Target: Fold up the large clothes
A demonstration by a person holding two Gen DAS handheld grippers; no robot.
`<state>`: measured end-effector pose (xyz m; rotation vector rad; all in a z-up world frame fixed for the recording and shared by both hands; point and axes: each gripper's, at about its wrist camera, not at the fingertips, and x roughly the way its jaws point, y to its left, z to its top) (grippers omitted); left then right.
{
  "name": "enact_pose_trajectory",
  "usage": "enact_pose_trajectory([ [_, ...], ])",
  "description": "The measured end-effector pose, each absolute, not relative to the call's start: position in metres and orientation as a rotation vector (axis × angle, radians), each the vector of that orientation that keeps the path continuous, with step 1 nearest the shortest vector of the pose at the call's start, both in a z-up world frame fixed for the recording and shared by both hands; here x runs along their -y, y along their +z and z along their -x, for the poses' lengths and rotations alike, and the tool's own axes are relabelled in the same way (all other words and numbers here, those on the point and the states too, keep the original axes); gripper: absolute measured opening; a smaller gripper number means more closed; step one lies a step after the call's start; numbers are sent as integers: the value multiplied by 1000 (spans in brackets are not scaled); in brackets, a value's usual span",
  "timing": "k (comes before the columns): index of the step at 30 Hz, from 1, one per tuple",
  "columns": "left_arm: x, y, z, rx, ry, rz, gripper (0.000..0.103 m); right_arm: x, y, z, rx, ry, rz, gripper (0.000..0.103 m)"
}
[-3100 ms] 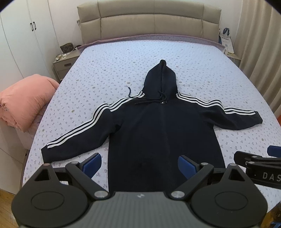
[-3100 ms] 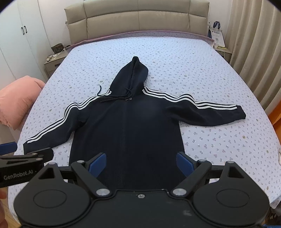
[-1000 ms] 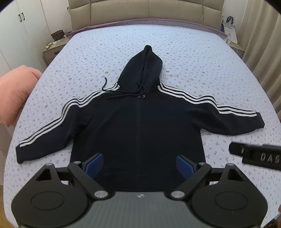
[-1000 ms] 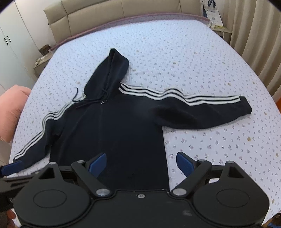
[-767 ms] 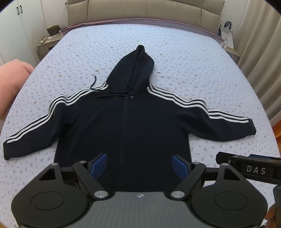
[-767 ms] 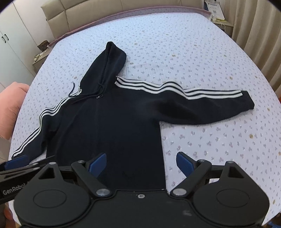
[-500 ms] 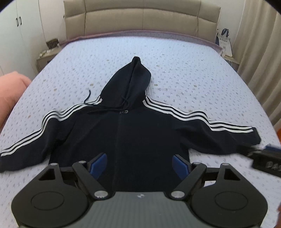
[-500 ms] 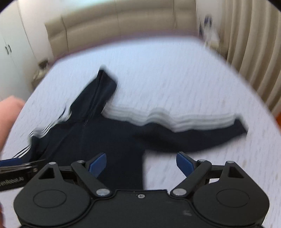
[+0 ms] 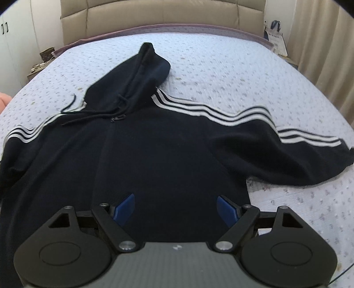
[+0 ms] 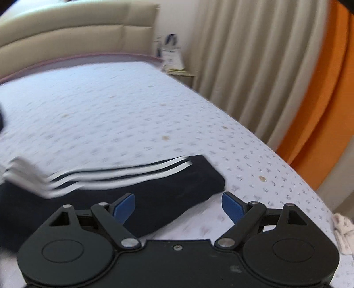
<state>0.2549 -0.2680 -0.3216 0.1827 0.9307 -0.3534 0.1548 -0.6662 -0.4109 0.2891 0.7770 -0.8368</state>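
Hoodie [image 9: 154, 155]: lies flat on the bed [image 9: 221, 73], front up, hood twd the headboard [image 9: 154, 13], both sleeves spread out to the sides.
My left gripper [image 9: 176, 206]: over the hoodie's lower body, jaws wide apart, nothing btwn the blue pads [image 9: 124, 207]. Touching the cloth or just above it: can't tell.
My right gripper [image 10: 178, 205]: jaws wide apart too, empty, at the cuff [image 10: 205, 177] end of the right sleeve; left pad over dark cloth, right pad over bare sheet. Contact: can't tell.
Left view only: whole torso, hood w/ drawstrings [image 9: 95, 115], white stripes [image 9: 210, 113] along both shoulders. Left sleeve runs out of frame; right sleeve's cuff sits at the frame edge.
Right view only: cuff up close, squared end, three stripes stopping just short of it. Picture blurred on the left side, so the sleeve twd the shoulder is smeared. Torso and hood not in this view.
Surface: pale lilac sheet w/ small flower print, quilted, lying smooth around the hoodie.
Room: padded beige headboard in both views; beige curtain [image 10: 254, 66] w/ orange panel [image 10: 327, 110] beside the bed's right; paper bag [image 9: 275, 37] on a nightstand by the curtain; white wardrobe [image 9: 6, 39] and another nightstand [image 9: 37, 68] at left; bit of pink at the left view's edge, too little showing to ID.
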Motion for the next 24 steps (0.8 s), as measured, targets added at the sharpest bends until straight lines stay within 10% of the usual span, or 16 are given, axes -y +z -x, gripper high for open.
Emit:
enact_pose_trajectory([
  [11,280,-334,-274,-958,-359,-129,83,797,-486,-165,-807,-887,-828,103],
  [13,280,-336,-278,-963,-349,-115,83,788,-482,-176,-801,-850,-759,79],
  [14,281,-337,-280,-964,-344,-117,83,784,-479,-182,-802,-810,-722,34],
  [15,283,-339,-282,-965,-338,-123,83,779,-475,-186,-805,-756,-696,15],
  [24,346,-366,-312,-878,-353,-133,82,737,-371,-109,-553,-920,-432,13],
])
